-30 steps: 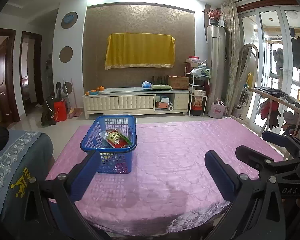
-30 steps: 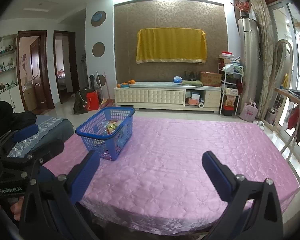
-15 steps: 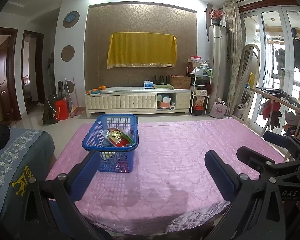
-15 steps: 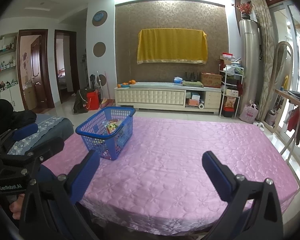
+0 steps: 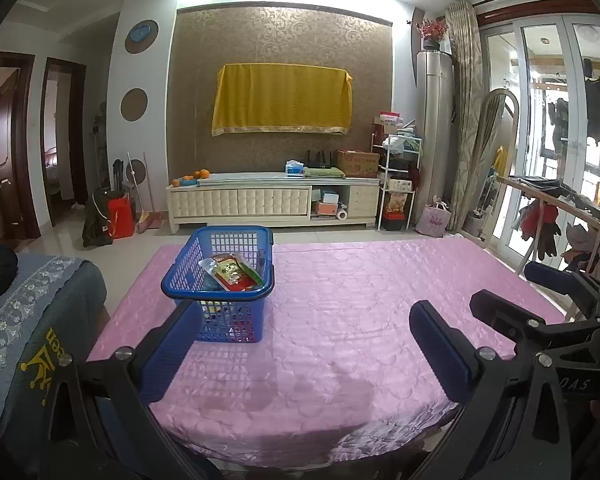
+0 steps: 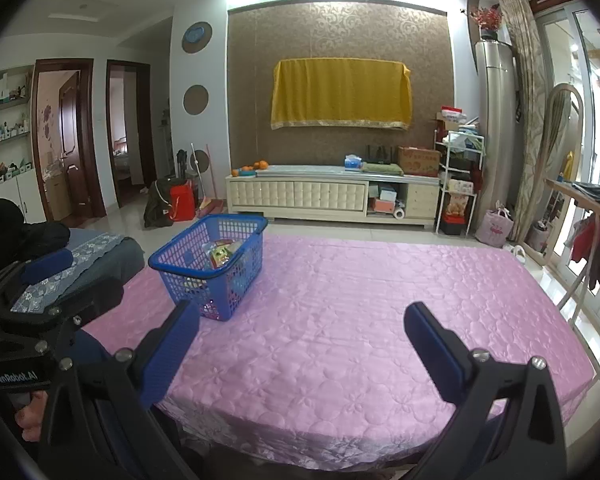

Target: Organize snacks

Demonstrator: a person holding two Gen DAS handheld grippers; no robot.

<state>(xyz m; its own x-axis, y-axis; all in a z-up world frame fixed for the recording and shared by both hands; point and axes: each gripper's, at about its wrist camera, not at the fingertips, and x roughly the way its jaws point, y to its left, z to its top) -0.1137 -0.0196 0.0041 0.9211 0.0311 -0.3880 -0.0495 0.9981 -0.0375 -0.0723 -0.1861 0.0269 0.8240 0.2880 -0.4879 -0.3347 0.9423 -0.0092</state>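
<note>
Blue-padded left claw [image 5: 304, 344] released, level above table | right claw [image 6: 300, 348] released, alongside

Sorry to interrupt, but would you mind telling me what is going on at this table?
A person holds a two-finger gripper in each hand over a table with a pink cloth. The left gripper and right gripper are both open and hold nothing. A blue basket stands on the cloth with snack packets inside it. No loose snacks show on the cloth, so the tidying looks about done.
</note>
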